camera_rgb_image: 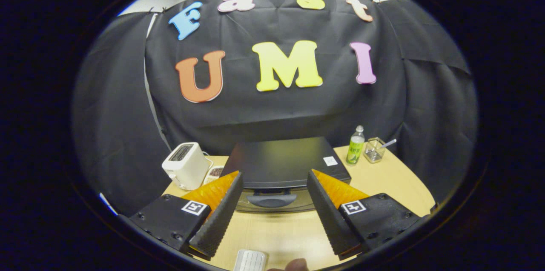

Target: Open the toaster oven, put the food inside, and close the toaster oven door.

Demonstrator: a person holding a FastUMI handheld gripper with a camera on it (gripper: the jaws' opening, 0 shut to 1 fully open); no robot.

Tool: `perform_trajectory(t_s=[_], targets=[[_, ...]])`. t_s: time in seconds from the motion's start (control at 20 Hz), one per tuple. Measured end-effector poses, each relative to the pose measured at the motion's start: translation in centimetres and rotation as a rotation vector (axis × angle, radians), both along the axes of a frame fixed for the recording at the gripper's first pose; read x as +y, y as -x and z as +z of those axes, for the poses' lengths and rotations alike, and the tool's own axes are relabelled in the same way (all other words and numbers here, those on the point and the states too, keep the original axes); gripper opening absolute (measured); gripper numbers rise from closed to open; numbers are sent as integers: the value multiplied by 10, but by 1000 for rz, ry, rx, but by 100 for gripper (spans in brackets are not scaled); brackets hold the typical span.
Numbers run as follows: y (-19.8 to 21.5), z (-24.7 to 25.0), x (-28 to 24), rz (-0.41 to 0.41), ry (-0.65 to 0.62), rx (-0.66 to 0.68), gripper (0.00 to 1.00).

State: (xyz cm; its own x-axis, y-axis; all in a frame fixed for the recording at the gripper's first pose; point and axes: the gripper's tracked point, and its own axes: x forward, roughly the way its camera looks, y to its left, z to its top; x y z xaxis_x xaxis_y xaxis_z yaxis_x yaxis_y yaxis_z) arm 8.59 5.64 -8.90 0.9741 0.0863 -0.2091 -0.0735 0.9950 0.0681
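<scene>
Toaster oven point(284, 164) sits dead centre of the frame on the wooden table point(396, 181), door facing me and shut, with the curved door handle point(271, 199) landing right in the gap between my fingers. That looks like why I've got the gripper point(274, 188) lined up like this: straight on and a bit above, so the handle is just ahead of the tips. The fingers are spread wide with nothing between them, and they aren't touching the oven.

A shut door fits either end of the job: food waiting to go in, or already inside with the door closed again. I can't see through the door from this angle, so I won't call it.

Left of centre there's a white slot toaster point(186, 165), with a small tray of something dark point(216, 172) tucked between it and the oven. That might be the food; it's too small to tell. Right of centre, at the far side of the table, stand a green-labelled bottle point(355, 146) and a clear glass with a spoon point(374, 149) in it. At the bottom, near me, lies a small white ribbed thing point(251, 260).
</scene>
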Motion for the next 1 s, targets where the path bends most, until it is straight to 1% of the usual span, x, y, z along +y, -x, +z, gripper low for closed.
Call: perform_trajectory(t_s=[0.25,0.35,0.5,0.8,1.0], targets=[[71,31,-5,-16,15,-105,99],[98,34,-7,-20,12,-132,99],[130,26,-12,-38,-15,-134,99],[169,2,-21,-54,-14,-107,99],[177,-10,-23,-59,-25,-81,99]])
